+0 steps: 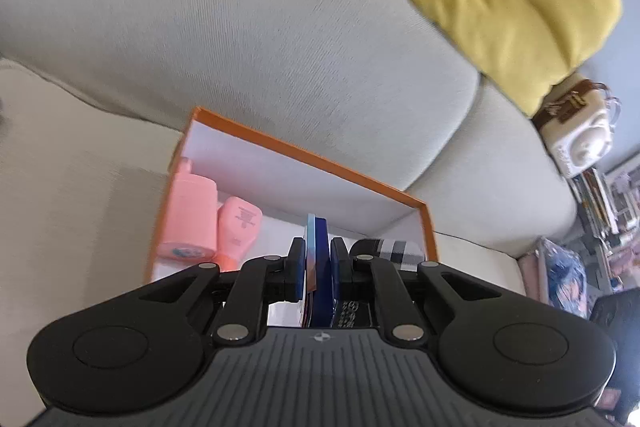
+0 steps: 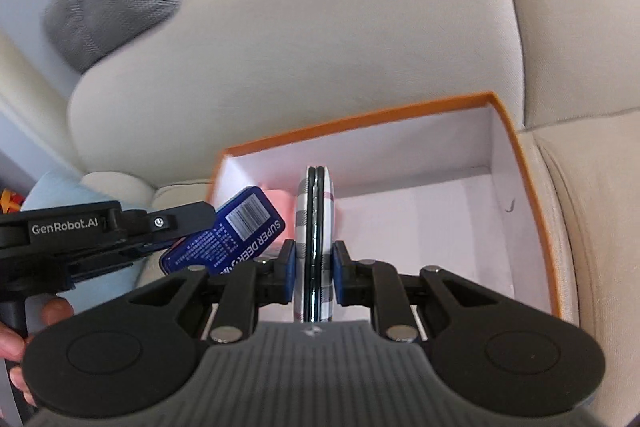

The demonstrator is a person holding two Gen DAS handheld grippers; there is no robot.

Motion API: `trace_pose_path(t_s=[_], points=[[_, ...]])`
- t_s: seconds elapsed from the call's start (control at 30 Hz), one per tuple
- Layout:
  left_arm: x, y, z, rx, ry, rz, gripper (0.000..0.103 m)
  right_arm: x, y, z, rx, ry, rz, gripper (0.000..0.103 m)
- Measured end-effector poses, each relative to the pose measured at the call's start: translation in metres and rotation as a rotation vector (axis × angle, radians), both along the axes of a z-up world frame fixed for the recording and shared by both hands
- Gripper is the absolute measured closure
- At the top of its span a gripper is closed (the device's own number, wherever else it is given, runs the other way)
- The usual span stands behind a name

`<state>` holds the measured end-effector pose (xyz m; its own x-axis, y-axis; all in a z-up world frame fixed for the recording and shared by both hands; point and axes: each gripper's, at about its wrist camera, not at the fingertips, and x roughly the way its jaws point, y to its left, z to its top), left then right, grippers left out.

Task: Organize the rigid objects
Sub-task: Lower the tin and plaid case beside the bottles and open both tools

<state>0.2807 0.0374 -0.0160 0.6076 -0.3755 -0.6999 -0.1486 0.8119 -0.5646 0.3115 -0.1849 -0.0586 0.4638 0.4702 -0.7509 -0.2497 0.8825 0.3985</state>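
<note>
While both jaws pinch flat things on edge, the box [image 2: 520,155] lies ahead of and below them: the right gripper [image 2: 314,275] clamps a plaid case [image 2: 316,211], the left gripper [image 1: 316,267] a blue tin [image 1: 320,251]. The right seems nearer the box's empty half.

light: soft, bright daylight | blur: motion-smeared background, perhaps slight | edges: fisheye-bent, dark corners

Both my wrist cameras tilt down, close above the orange box [image 1: 304,151] on the sofa [image 1: 240,27]. Both views share the box; the right one also catches the left gripper [image 2: 188,227].
</note>
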Motion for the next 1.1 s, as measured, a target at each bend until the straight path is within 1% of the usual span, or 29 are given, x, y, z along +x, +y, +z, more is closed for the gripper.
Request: trace_pose_path(t_s=[0.2, 0.3, 0.37, 0.5, 0.6, 0.7, 0.87, 0.93, 1.0, 1.03, 1.1], points=[[0.039, -0.023, -0.044, -0.005, 0.079, 0.021, 0.089, 0.039, -0.009, -0.038, 0.005, 0.102, -0.033, 0.084], [0.052, -0.028, -0.060, -0.001, 0.113, 0.044, 0.089, 0.057, -0.011, -0.054, 0.011, 0.144, -0.043, 0.084], [0.060, -0.028, -0.069, -0.018, 0.130, 0.067, 0.089, 0.067, -0.013, -0.063, 0.020, 0.174, -0.052, 0.084], [0.070, -0.025, -0.081, -0.042, 0.150, 0.115, 0.089, 0.087, -0.011, -0.082, 0.031, 0.227, -0.058, 0.084], [0.073, -0.026, -0.089, -0.018, 0.176, 0.121, 0.089, 0.099, -0.008, -0.093, 0.028, 0.252, -0.061, 0.084], [0.071, -0.025, -0.096, -0.013, 0.205, 0.121, 0.089, 0.106, -0.002, -0.100, 0.026, 0.262, -0.054, 0.084], [0.070, -0.027, -0.099, 0.063, 0.240, 0.080, 0.089, 0.111, 0.002, -0.110, 0.013, 0.276, -0.038, 0.084], [0.069, -0.028, -0.099, 0.082, 0.237, 0.053, 0.087, 0.113, 0.001, -0.111, 0.015, 0.278, -0.038, 0.084], [0.068, -0.032, -0.095, 0.133, 0.230, 0.017, 0.087, 0.115, 0.001, -0.111, 0.005, 0.269, -0.031, 0.083], [0.067, -0.035, -0.093, 0.164, 0.227, -0.004, 0.087, 0.115, 0.001, -0.110, -0.010, 0.258, -0.027, 0.082], [0.064, -0.039, -0.090, 0.213, 0.225, -0.046, 0.087, 0.119, 0.004, -0.106, -0.070, 0.235, -0.028, 0.075]])
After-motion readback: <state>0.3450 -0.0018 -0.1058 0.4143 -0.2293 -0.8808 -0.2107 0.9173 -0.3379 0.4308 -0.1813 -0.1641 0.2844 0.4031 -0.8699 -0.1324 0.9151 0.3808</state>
